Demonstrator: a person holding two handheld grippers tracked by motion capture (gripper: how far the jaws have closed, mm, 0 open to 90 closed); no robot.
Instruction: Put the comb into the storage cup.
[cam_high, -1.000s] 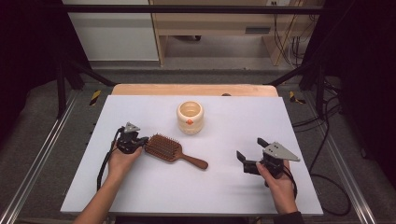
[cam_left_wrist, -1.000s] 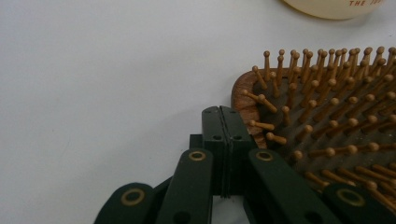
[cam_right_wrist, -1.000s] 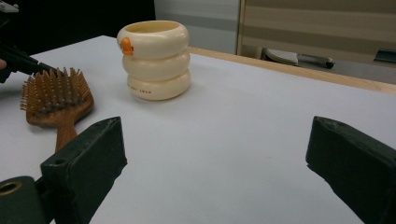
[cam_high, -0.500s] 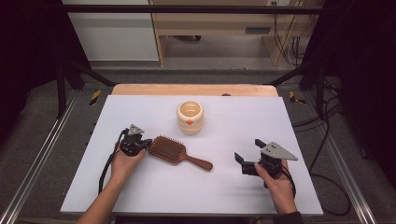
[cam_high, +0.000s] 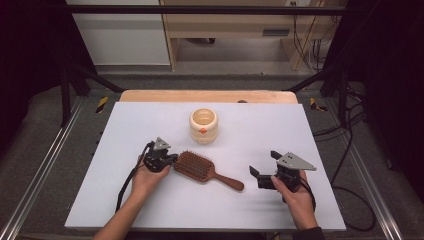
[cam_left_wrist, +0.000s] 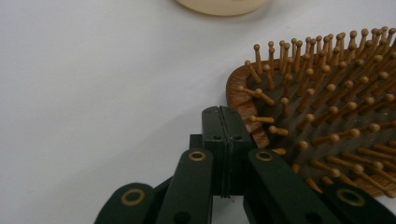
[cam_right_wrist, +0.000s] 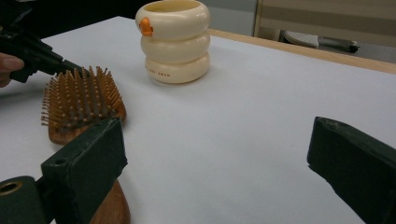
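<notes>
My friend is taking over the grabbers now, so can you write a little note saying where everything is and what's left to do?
Left gripper: jaws shut, tips against the head end of the hairbrush, nothing held.
Right gripper: jaws wide open, empty, just right of the brush handle's end.
The hairbrush lies bristles up on the white table. The cream ringed cup stands upright behind it, apart from it.
Done: nothing lifted yet.
Left: probably gripping the brush; the handle end by the right gripper looks easiest.

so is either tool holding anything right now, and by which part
Nothing is held. The left tool is shut with nothing between its jaws, its tip against the rim of the hairbrush head. The right tool is open near the handle.
</notes>
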